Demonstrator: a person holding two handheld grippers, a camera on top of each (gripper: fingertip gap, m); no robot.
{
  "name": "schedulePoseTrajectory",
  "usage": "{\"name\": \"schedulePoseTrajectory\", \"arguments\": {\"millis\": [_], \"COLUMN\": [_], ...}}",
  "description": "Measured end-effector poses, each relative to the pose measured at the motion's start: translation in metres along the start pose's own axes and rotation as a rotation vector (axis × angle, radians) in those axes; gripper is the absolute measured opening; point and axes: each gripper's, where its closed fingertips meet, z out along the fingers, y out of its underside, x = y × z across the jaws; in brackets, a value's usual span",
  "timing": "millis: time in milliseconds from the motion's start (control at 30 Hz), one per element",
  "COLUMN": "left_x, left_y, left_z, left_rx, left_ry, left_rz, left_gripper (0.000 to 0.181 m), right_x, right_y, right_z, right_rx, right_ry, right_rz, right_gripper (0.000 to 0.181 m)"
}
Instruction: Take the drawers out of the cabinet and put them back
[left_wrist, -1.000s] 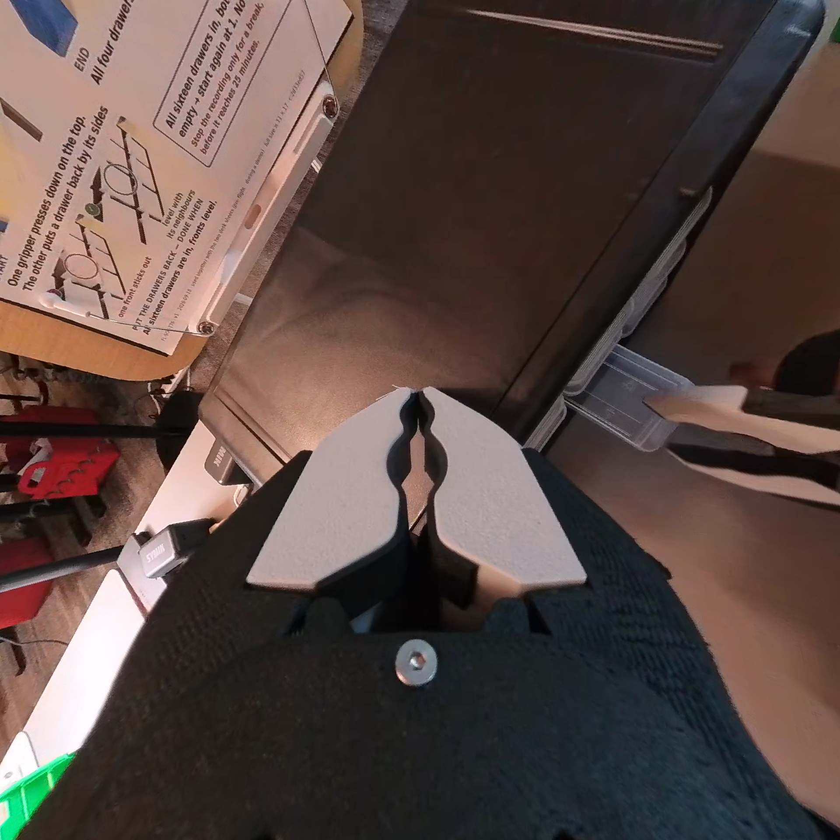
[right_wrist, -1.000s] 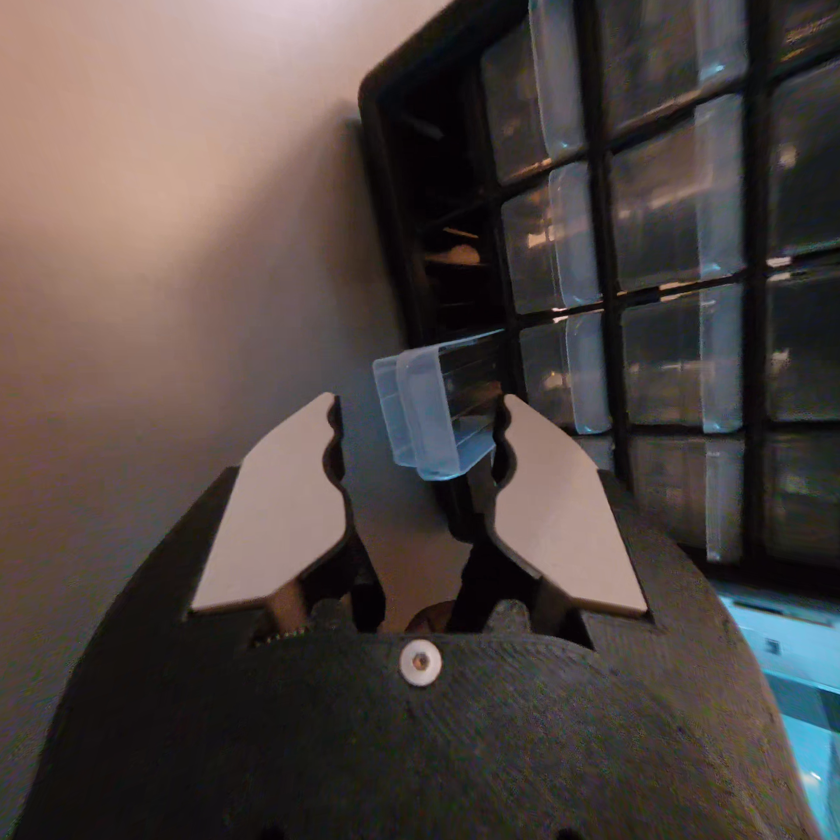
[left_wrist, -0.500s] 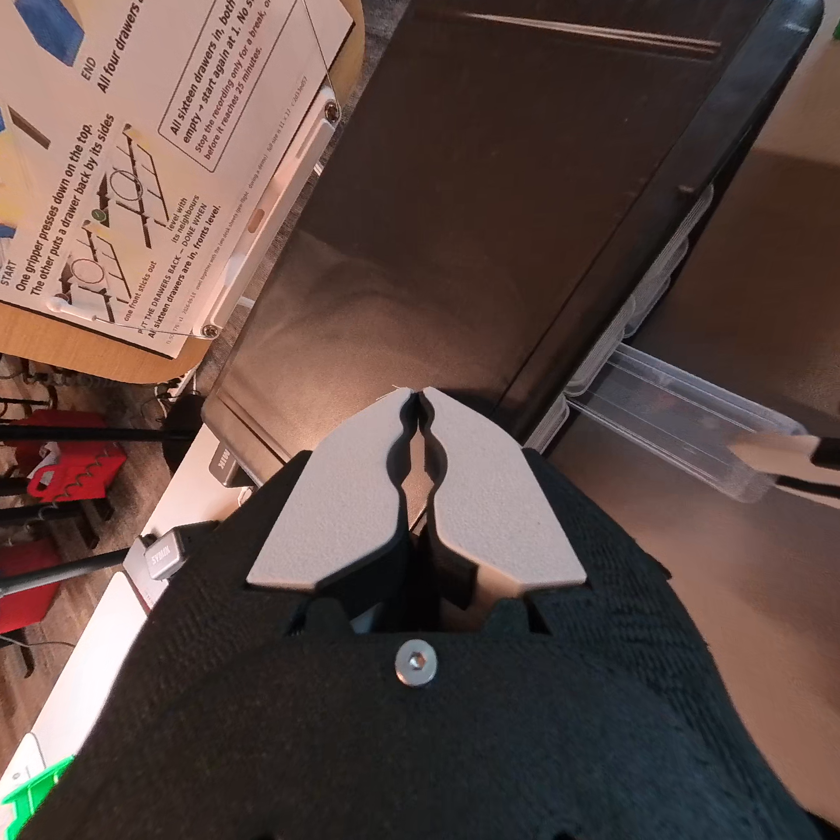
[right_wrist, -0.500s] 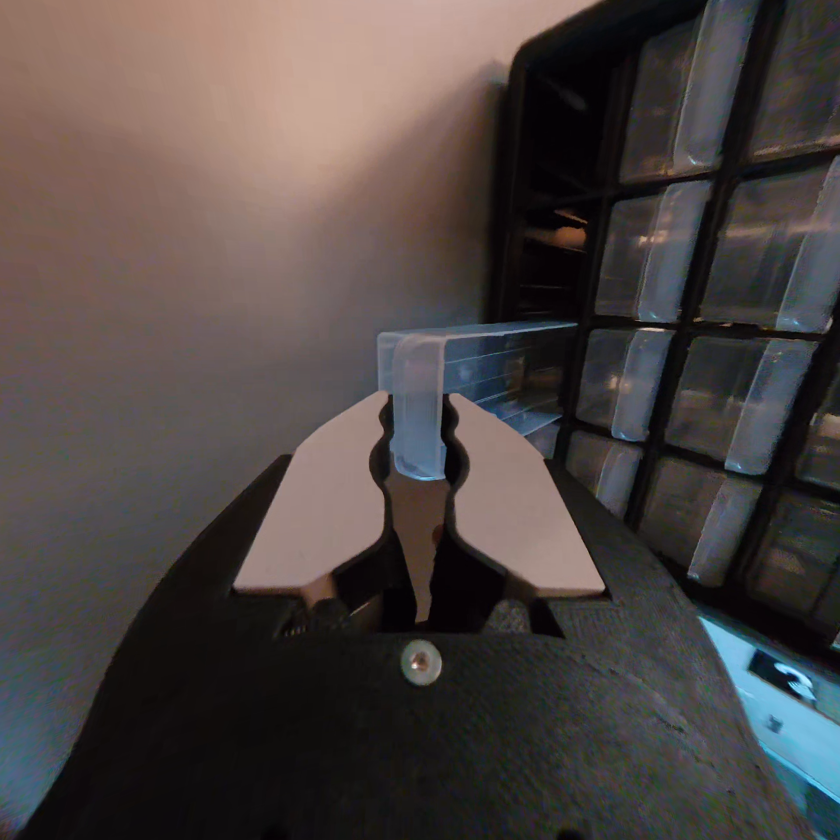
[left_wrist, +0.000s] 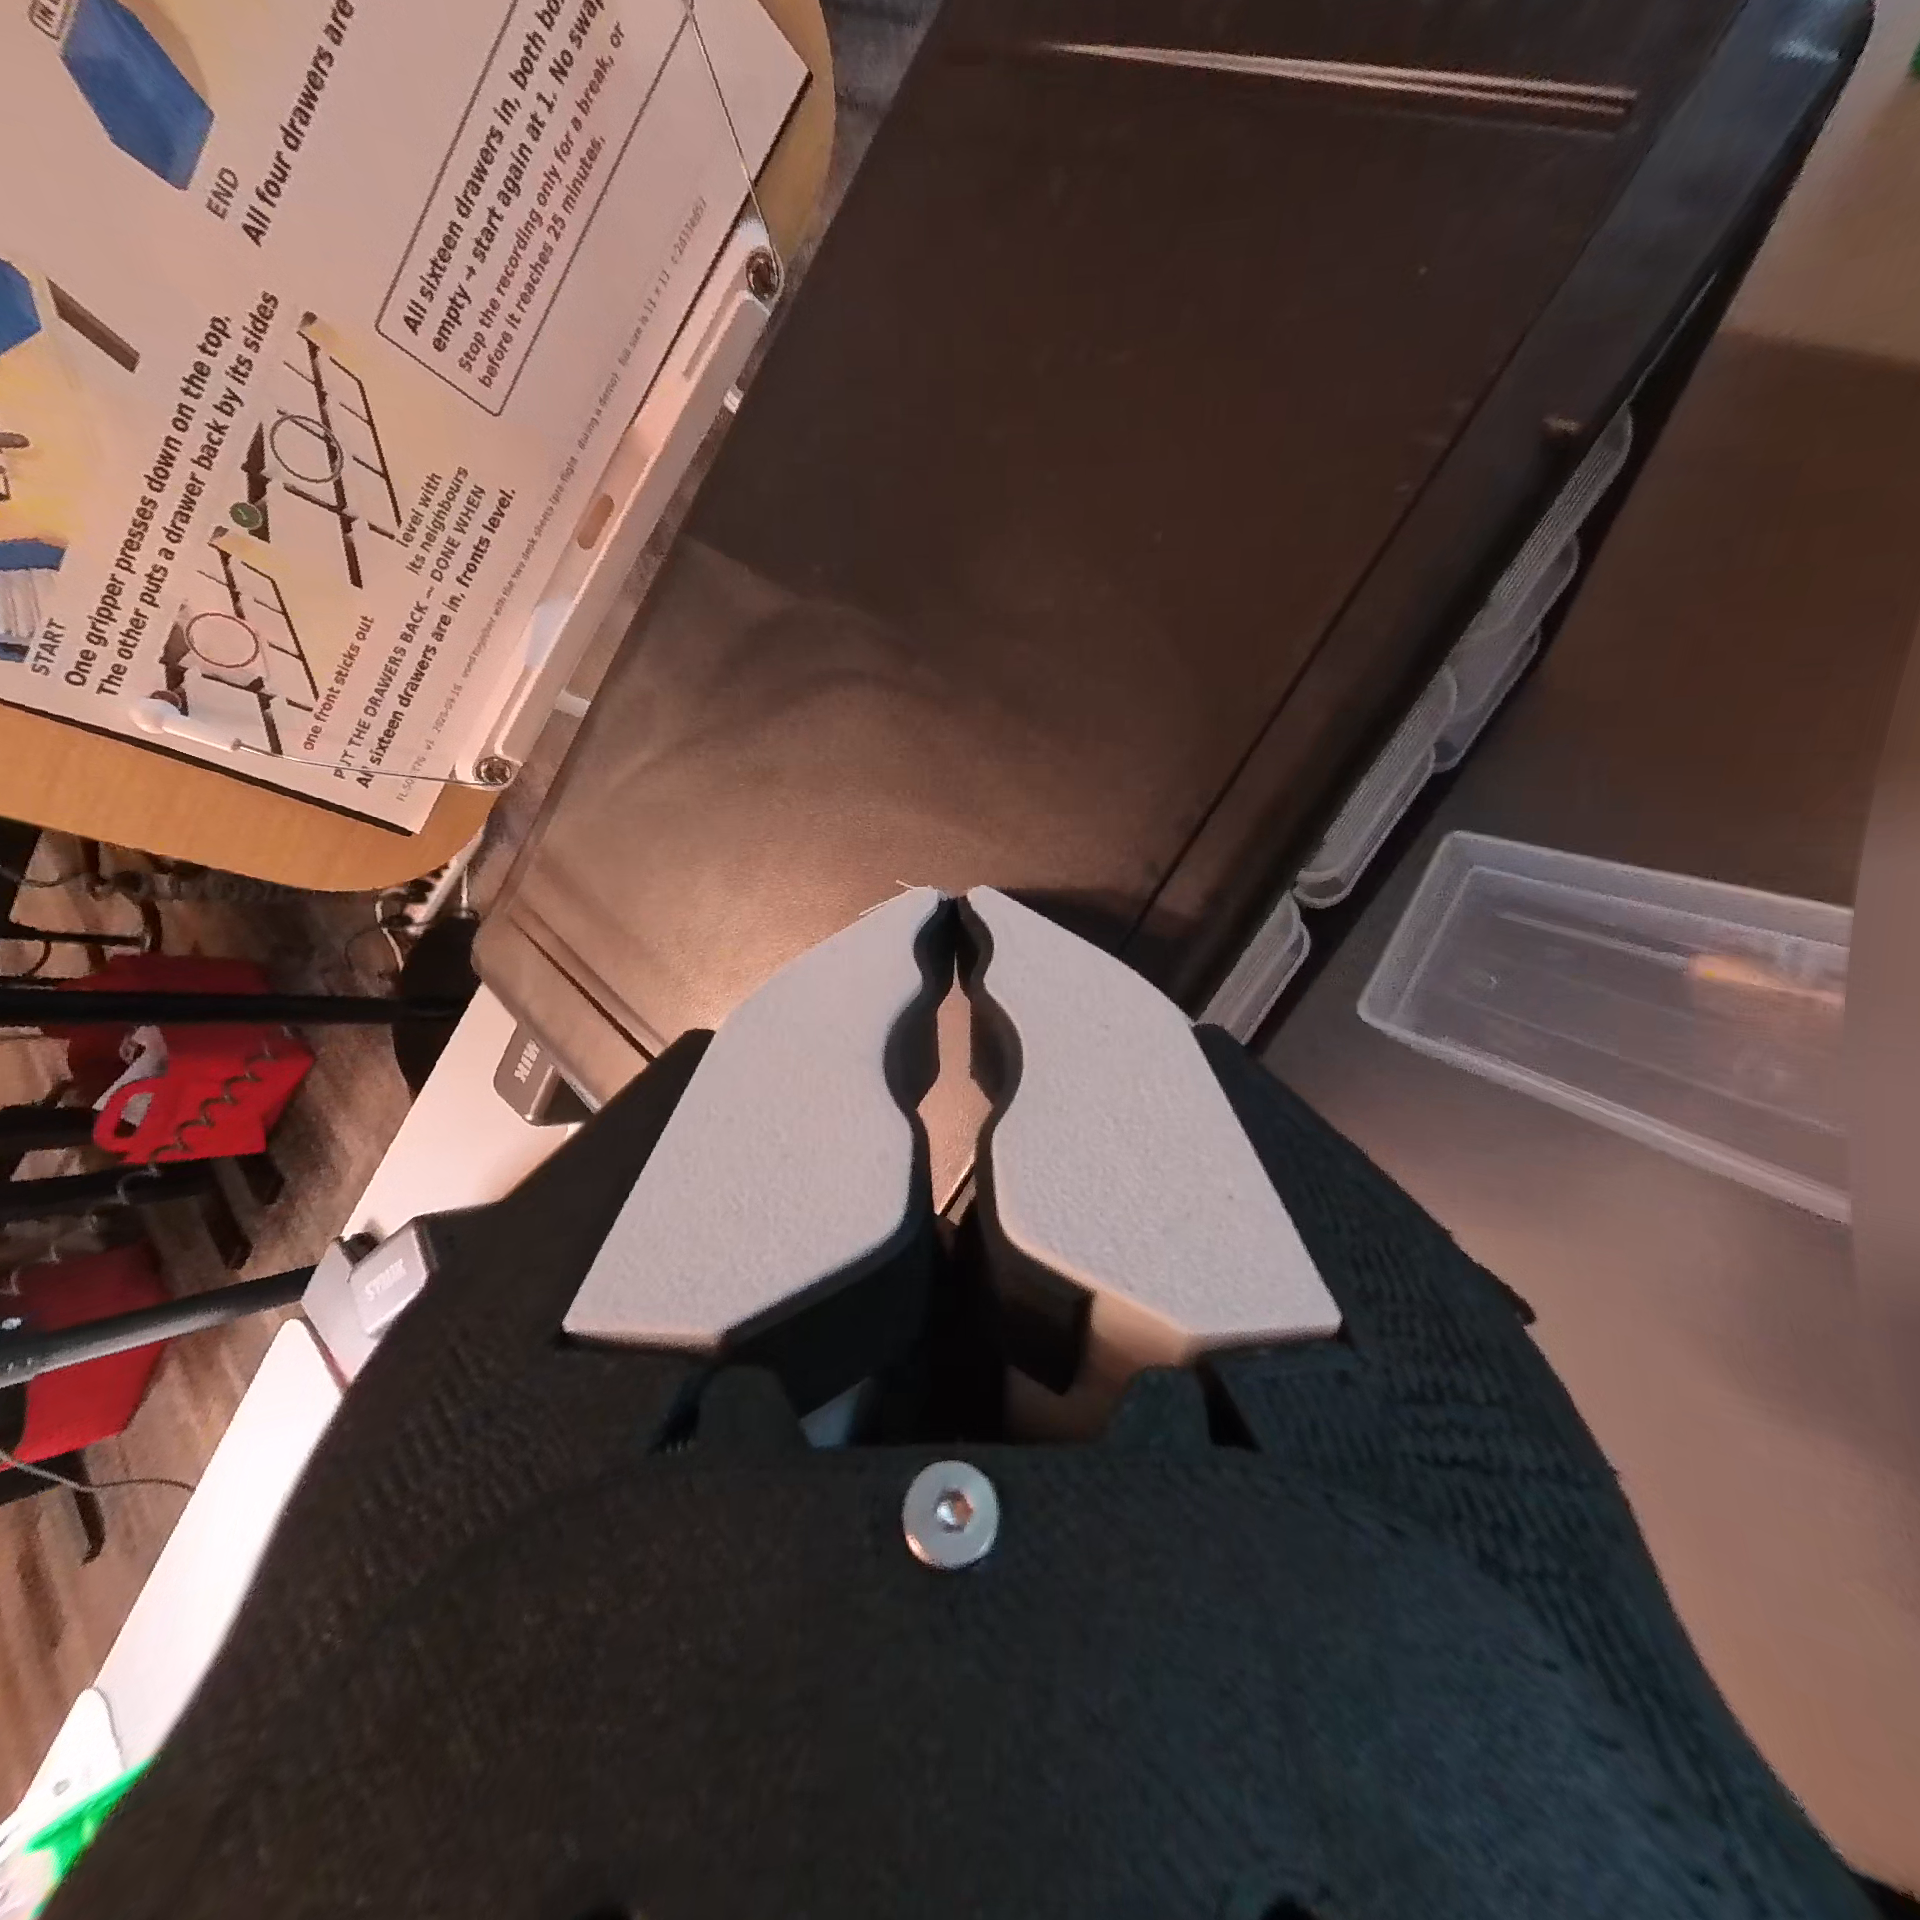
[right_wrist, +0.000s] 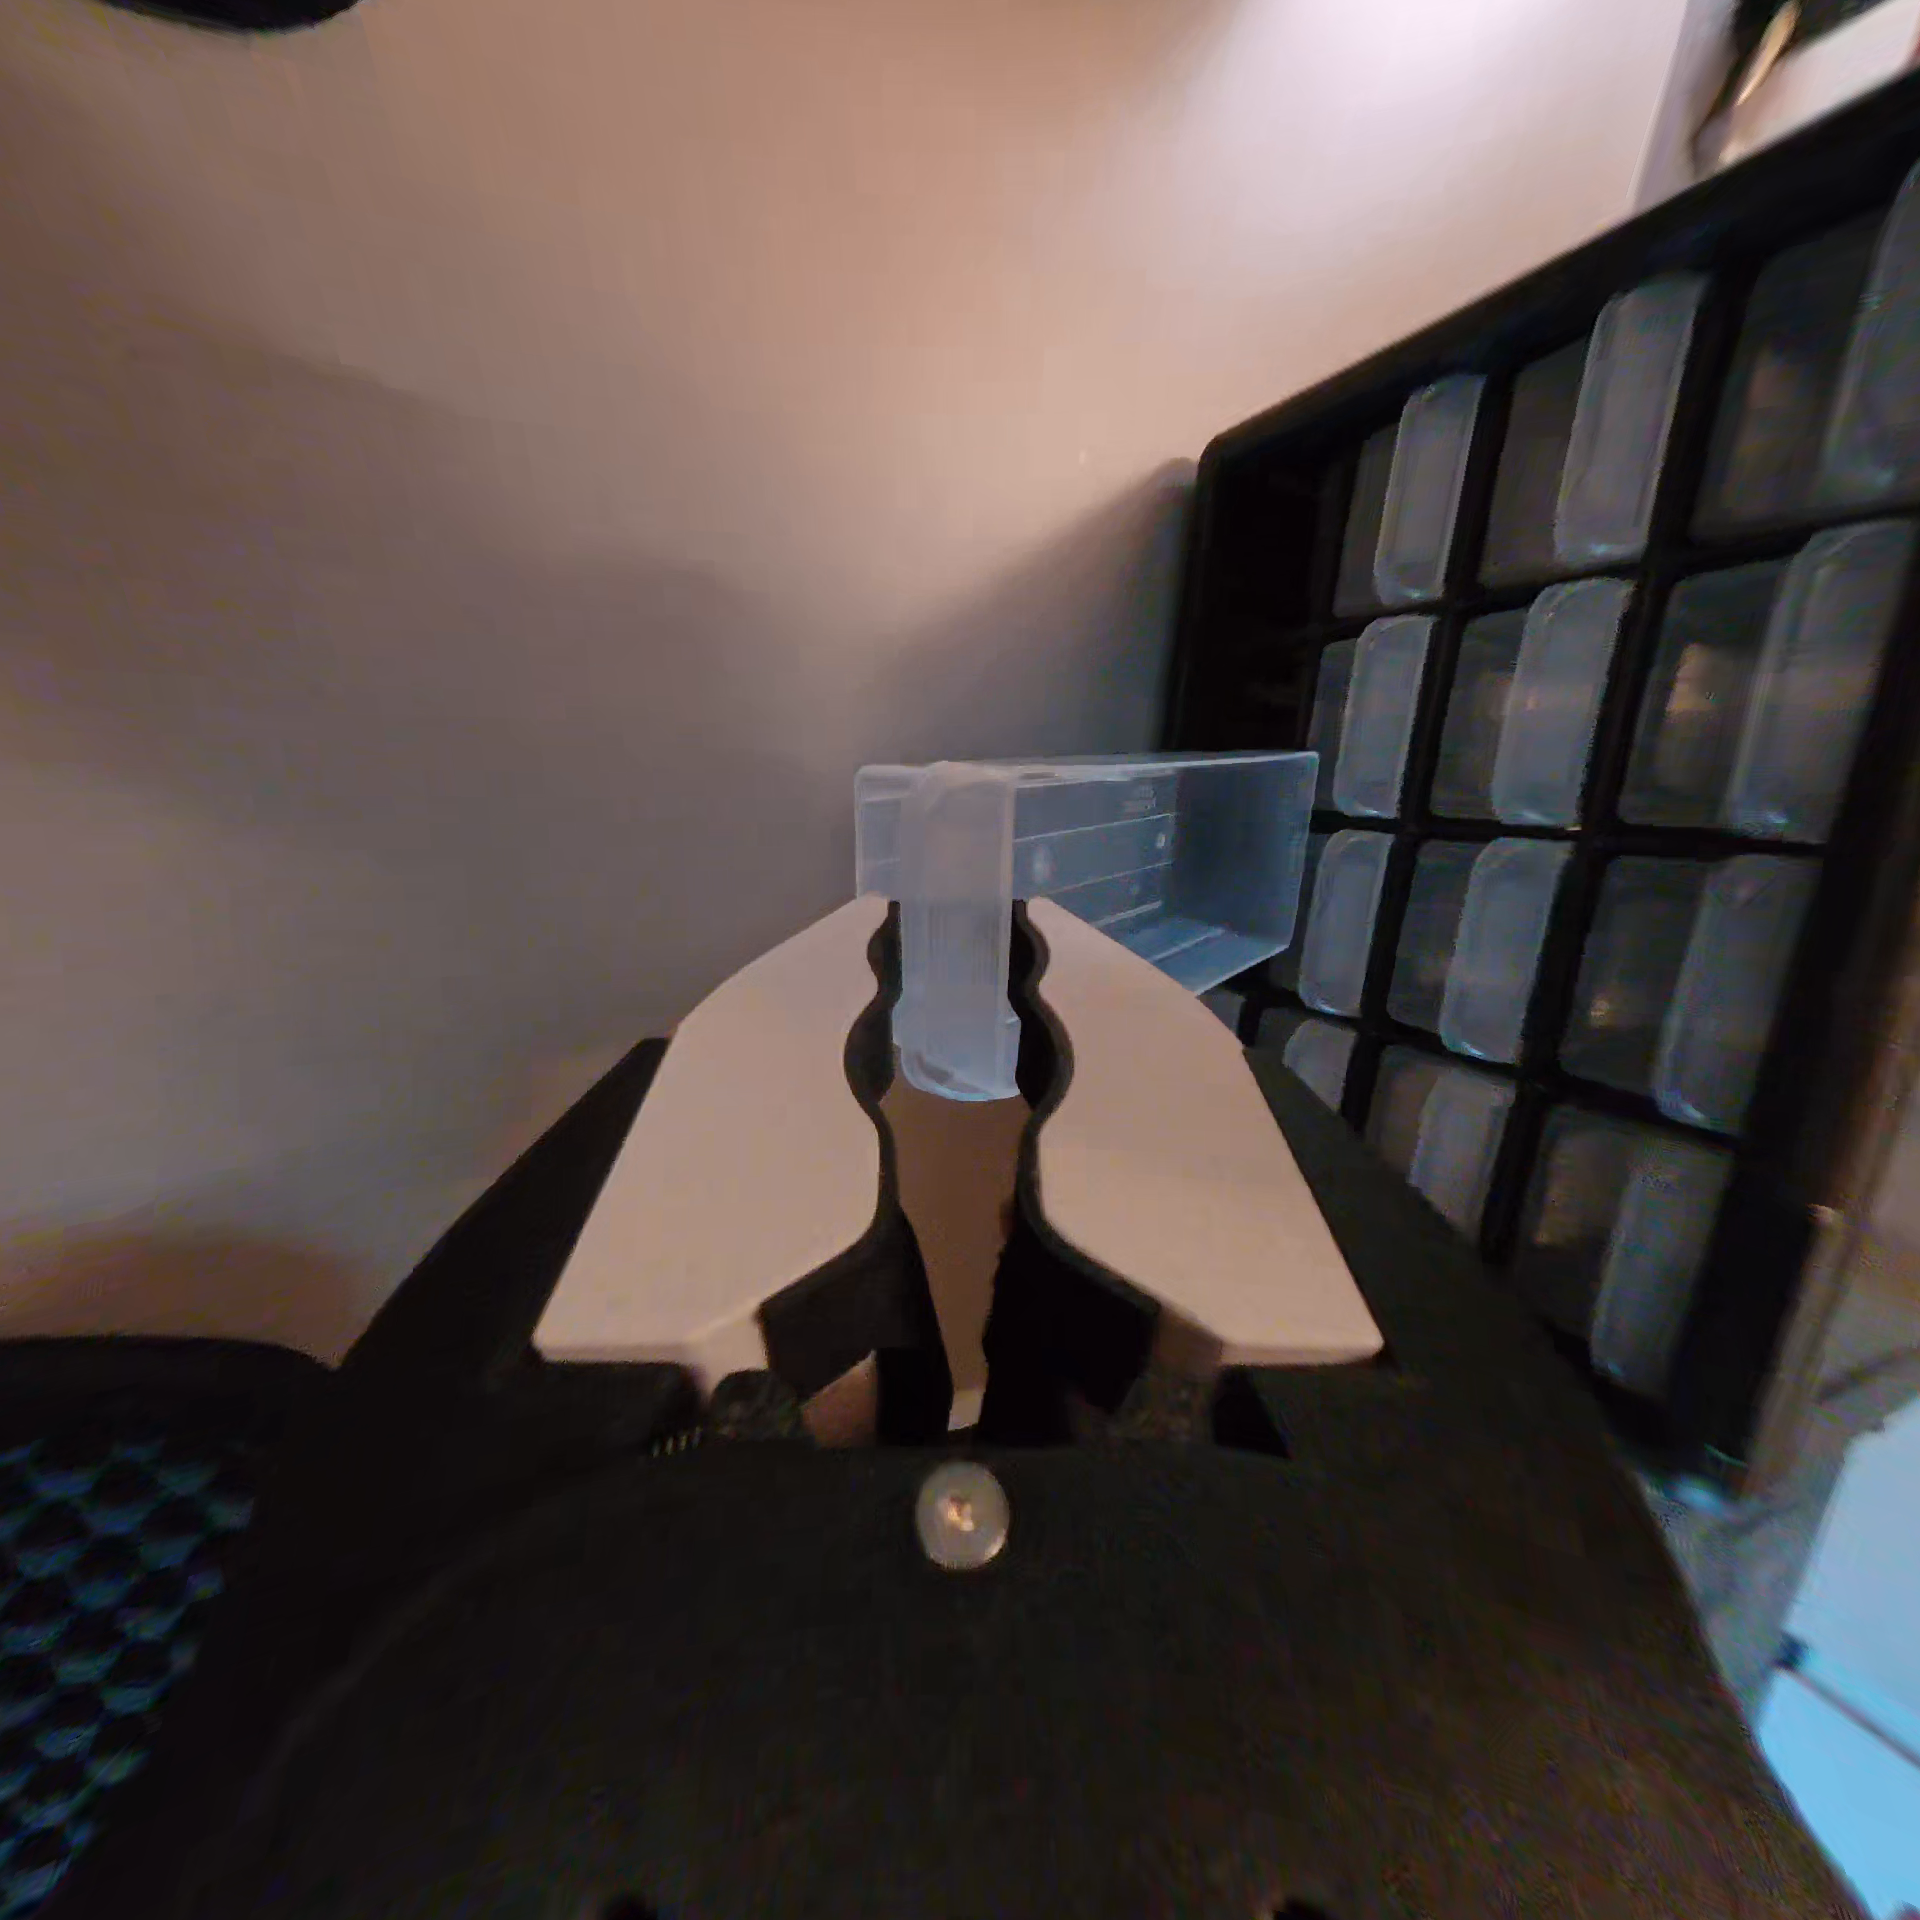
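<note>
Against the front of the black plastic drawer cabinet, my right tool clamps the front handle tab of a clear plastic drawer, fully out of its slot and held in the air beside the cabinet's left column. Only the right wrist view shows that grip and the grid of clear drawers still seated; the dark emptied left column appears there too. From the left wrist view, the same clear plastic drawer is seen from above, open side up, well apart from the cabinet's front edge. My left tool points down at the cabinet's flat top, tips pressed together with nothing between them, near the front corner. A printed instruction sheet lies beyond the cabinet.
</note>
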Motion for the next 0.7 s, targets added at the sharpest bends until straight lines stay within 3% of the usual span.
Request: {"name": "schedulePoseTrajectory", "arguments": {"millis": [33, 167, 267, 333, 400, 467, 567, 700], "left_x": [0.000, -0.005, 0.002, 0.033, 0.079, 0.127, 0.185, 0.211], "left_y": [0.000, 0.008, 0.002, -0.003, 0.008, 0.030, 0.053, 0.055], "left_z": [0.000, -0.014, -0.055, -0.097, -0.135, -0.145, -0.136, -0.148], "left_rx": [0.014, 0.107, 0.450, 0.783, 1.023, 1.042, 0.990, 1.131], "left_ry": [-0.001, -0.026, 0.016, 0.218, 0.524, 0.825, 1.071, 1.307], "left_rz": [-0.004, -0.021, -0.179, -0.325, -0.464, -0.596, -0.710, -0.807], "left_gripper": [0.000, 0.006, 0.034, 0.048, 0.054, 0.068, 0.095, 0.089], "right_x": [-0.004, -0.018, -0.028, -0.033, -0.044, -0.064, -0.084, -0.097], "right_y": [-0.001, -0.001, -0.003, -0.006, -0.016, -0.031, -0.051, -0.070], "right_z": [-0.006, -0.029, -0.050, -0.065, -0.077, -0.080, -0.075, -0.063], "right_rx": [0.017, 0.117, 0.245, 0.339, 0.463, 0.578, 0.650, 0.710], "right_ry": [0.030, 0.225, 0.412, 0.576, 0.702, 0.759, 0.823, 0.797], "right_rz": [-0.035, -0.127, -0.164, -0.193, -0.219, -0.262, -0.328, -0.371], "right_gripper": [0.019, 0.019, 0.019, 0.019, 0.019, 0.019, 0.019, 0.019]}}
